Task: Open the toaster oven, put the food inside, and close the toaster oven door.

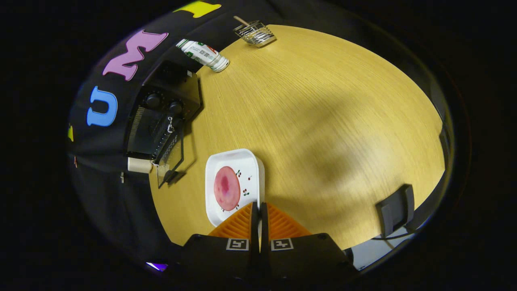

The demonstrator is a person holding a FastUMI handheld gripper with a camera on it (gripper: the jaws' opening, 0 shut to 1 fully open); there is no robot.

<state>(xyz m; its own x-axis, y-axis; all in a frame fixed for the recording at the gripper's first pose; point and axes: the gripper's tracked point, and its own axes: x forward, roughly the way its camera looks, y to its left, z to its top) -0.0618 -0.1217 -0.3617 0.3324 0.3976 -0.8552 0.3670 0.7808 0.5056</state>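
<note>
The toaster oven door hung open (step one done); the claw pinched the white plate rim; food not yet inside.

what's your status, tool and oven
Tool fingers closed on the white plate rim, pink food on it. Toaster oven door open ahead-left. Path across table clear.

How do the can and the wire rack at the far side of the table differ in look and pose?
The can is a solid cylinder with a white and green label, lying on its side; the wire rack is an open metal frame you can see through, standing on its base. The can lies beside the toaster oven; the wire rack stands further along, apart from it. Both rest at the table's far edge, well beyond the gripper, whose fingers are closed at the plate's rim.
</note>
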